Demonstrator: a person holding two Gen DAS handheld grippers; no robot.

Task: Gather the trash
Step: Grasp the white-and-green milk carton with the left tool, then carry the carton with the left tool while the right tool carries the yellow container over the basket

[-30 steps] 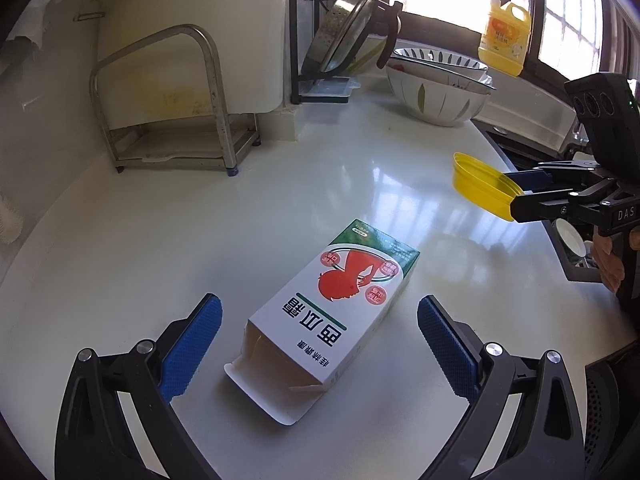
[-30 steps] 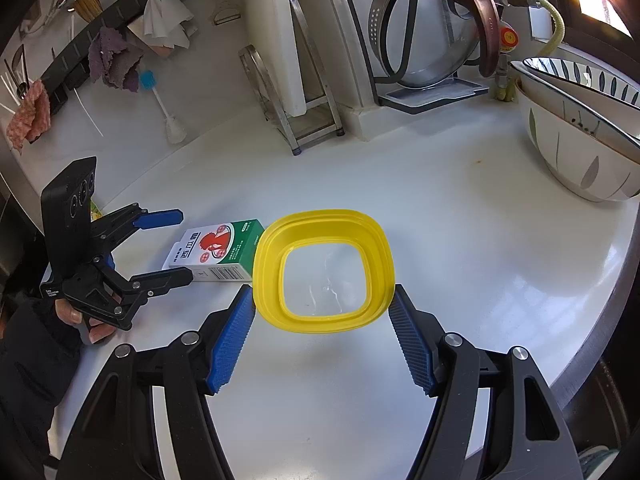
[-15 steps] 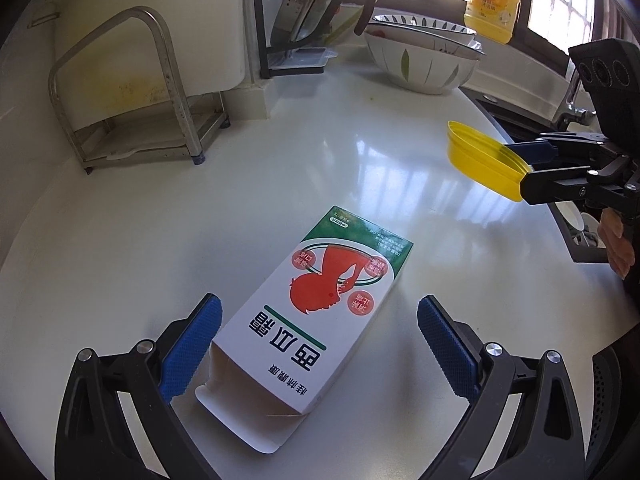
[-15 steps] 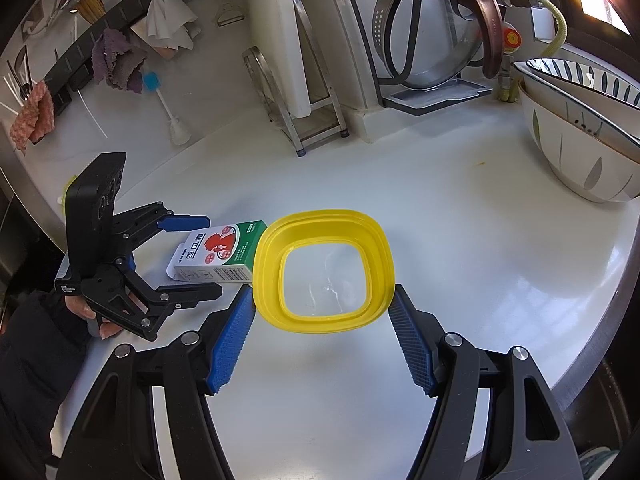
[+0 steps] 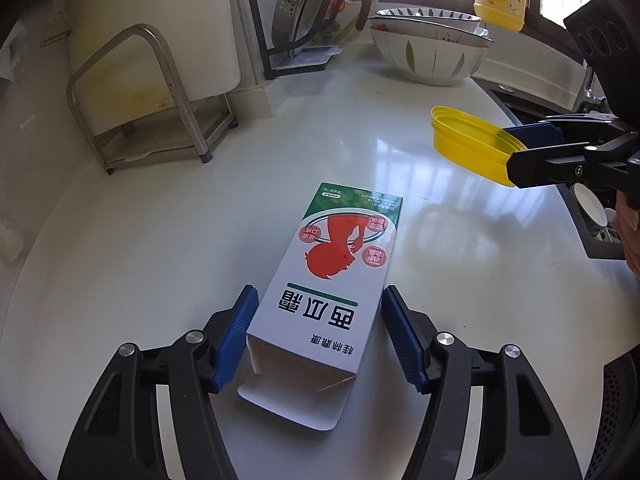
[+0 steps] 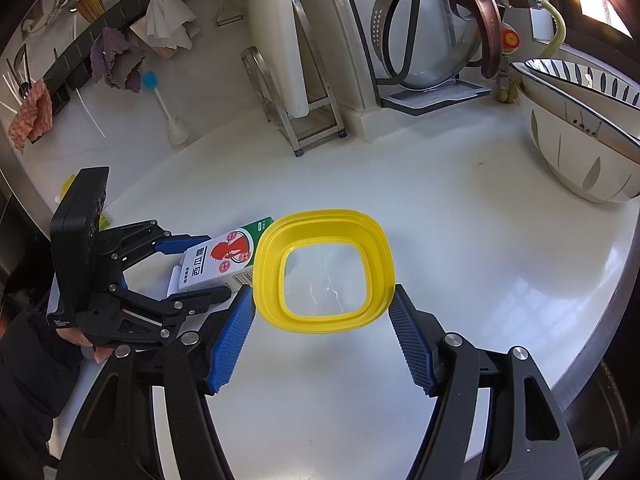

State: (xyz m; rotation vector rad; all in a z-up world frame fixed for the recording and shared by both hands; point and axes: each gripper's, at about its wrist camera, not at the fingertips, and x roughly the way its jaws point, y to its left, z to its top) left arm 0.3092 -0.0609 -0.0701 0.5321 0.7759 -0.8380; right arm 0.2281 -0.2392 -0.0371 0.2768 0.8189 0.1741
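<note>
Closing in from a wide spread, the left gripper [image 5: 316, 332] brought its blue pads against both sides of the open-ended carton [image 5: 332, 276] lying on the white counter [image 5: 160, 240]. The carton looked ready to lift. The right gripper [image 6: 322, 320] held the yellow container [image 6: 324, 270] aloft nearby, jaws clamped on it.

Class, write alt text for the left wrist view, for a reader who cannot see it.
The left gripper closes around a white and green carton lying flat on a white counter, blue pads at its two long sides. At right, the right gripper holds a yellow plastic lid above the counter; stacked bowls and a metal rack stand behind.
</note>
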